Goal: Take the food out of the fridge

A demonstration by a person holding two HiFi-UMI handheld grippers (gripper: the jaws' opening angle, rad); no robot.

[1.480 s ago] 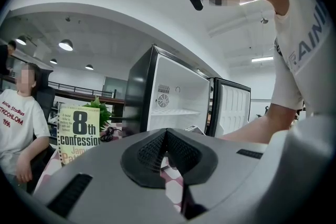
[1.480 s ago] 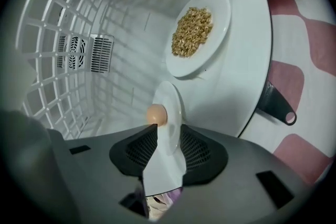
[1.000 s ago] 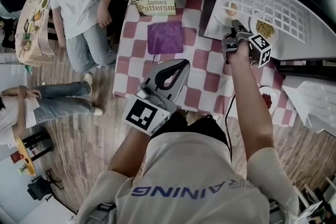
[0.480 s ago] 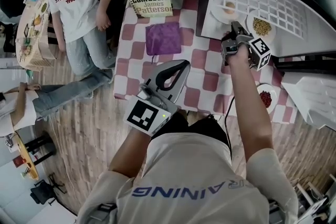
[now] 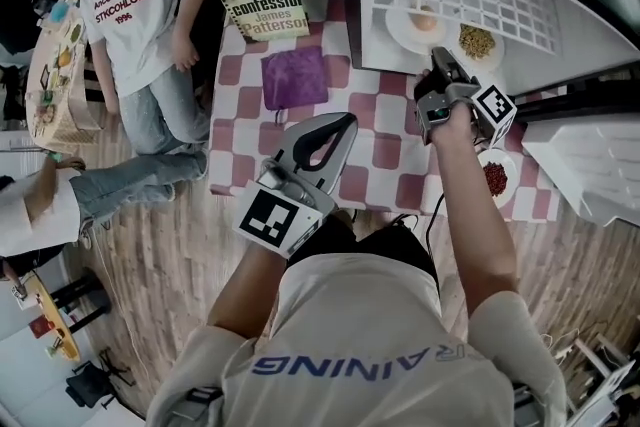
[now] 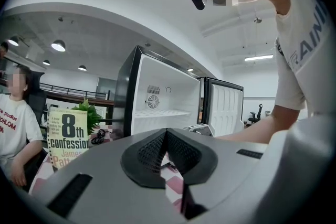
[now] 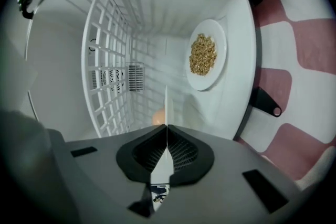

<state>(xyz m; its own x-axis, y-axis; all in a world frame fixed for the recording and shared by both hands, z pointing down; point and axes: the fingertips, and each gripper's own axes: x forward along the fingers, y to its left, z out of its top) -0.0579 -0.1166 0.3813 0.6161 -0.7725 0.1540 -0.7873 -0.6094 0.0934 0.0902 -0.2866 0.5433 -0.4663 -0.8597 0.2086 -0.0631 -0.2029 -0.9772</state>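
Fingers of the right gripper are clamped on the rim of a small round white plate; the left gripper is closed on nothing.
The plate carries a pale orange egg-like food just inside the open white-lined fridge, beside a white plate of brown grains.

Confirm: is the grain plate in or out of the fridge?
In. The grain plate lies on a white surface inside the fridge, walls around it in the right gripper view.

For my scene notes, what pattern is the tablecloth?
The tablecloth is pink-and-white checked; head view shows it best.
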